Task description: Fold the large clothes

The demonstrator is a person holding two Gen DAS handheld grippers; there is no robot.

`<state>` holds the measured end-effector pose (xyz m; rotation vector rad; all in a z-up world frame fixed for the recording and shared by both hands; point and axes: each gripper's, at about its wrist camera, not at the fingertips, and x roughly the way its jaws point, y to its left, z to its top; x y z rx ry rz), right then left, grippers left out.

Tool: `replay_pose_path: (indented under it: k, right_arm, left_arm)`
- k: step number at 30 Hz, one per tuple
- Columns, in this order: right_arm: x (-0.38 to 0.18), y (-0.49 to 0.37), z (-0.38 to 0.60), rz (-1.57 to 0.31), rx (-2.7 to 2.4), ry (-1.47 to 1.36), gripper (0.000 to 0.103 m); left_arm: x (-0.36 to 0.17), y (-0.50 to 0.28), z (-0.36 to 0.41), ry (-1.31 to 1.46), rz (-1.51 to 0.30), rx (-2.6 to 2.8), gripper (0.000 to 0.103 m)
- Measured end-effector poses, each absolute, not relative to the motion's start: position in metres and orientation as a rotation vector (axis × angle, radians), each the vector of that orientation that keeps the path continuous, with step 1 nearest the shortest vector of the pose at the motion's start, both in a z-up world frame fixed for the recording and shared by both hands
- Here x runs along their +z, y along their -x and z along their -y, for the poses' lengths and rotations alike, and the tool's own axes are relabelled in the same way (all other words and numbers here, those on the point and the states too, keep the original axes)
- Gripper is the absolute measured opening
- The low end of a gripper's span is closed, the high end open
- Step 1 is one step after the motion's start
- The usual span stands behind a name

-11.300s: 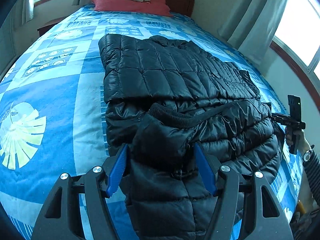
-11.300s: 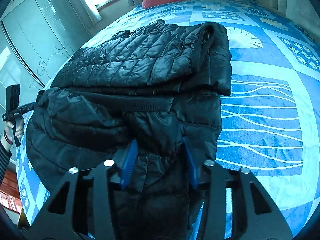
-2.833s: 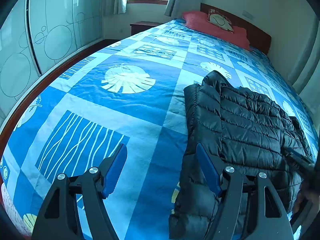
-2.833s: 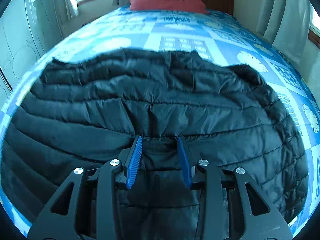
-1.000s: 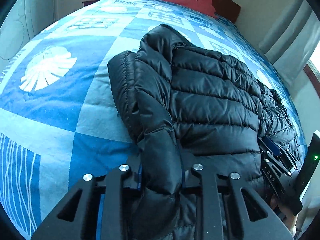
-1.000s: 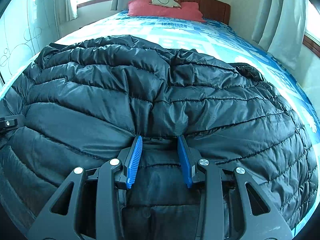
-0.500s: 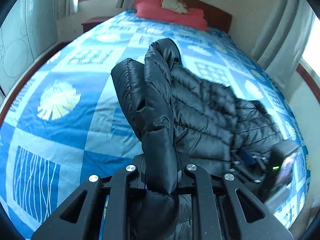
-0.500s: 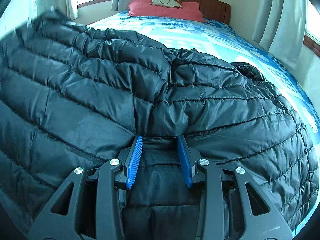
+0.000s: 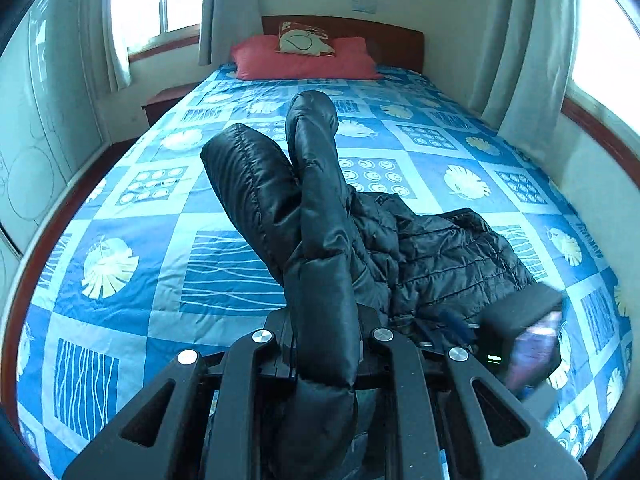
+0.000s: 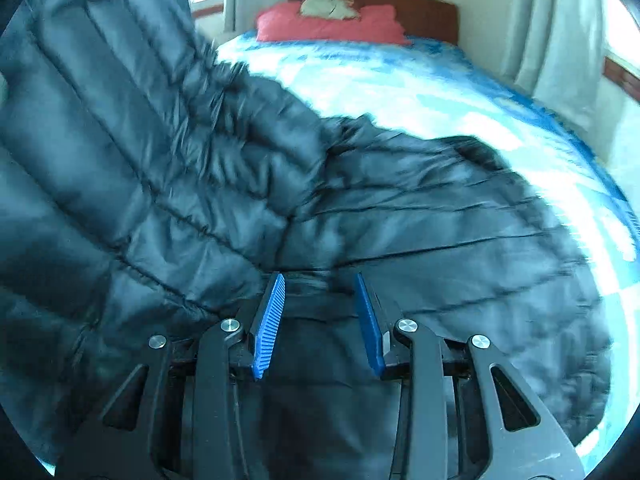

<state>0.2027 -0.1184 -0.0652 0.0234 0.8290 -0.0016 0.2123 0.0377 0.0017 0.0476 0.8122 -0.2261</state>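
Black quilted jacket [image 9: 420, 256], on the near right of the blue patterned bedspread [image 9: 224, 264]. My left gripper [image 9: 324, 344] is clenched on its raised left edge; my right gripper [image 10: 322, 320] pinches the near hem between blue pads [image 10: 268, 328]. Red pillow [image 9: 304, 62] far, at the headboard [image 9: 392, 36].

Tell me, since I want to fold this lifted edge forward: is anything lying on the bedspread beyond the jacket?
Nothing visible. Both the left gripper and right gripper hold the black puffer jacket; the blue bedspread beyond it shows only pillows at the headboard.
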Motion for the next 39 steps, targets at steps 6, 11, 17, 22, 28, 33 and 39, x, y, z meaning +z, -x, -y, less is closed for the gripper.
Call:
replay_pose_path:
  k: [6, 11, 17, 22, 28, 33, 39]
  right_arm:
    - [-0.053, -0.173, 0.189, -0.776, -0.115, -0.02, 0.047]
    - [-0.066, -0.152, 0.248, -0.788, -0.222, -0.047, 0.048]
    - [-0.089, -0.122, 0.306, -0.81, -0.353, -0.087, 0.053]
    - [-0.1, -0.102, 0.34, -0.82, -0.411, -0.145, 0.059]
    - [-0.118, -0.083, 0.36, -0.849, -0.44, -0.177, 0.059]
    - [-0.123, -0.078, 0.369, -0.856, -0.45, -0.207, 0.059]
    - [-0.123, -0.072, 0.368, -0.861, -0.458, -0.206, 0.059]
  left_arm:
    - [0.001, -0.207, 0.009, -0.111, -0.797, -0.223, 0.016]
    - [-0.009, -0.201, 0.07, -0.176, -0.788, -0.254, 0.016]
    - [-0.038, -0.196, 0.149, -0.242, -0.824, -0.318, 0.017]
    - [-0.083, -0.194, 0.198, -0.291, -0.884, -0.339, 0.017]
    - [-0.114, -0.18, 0.219, -0.335, -0.844, -0.323, 0.017]
    - [-0.117, -0.173, 0.225, -0.379, -0.815, -0.289, 0.018]
    - [-0.117, -0.17, 0.23, -0.406, -0.805, -0.283, 0.019]
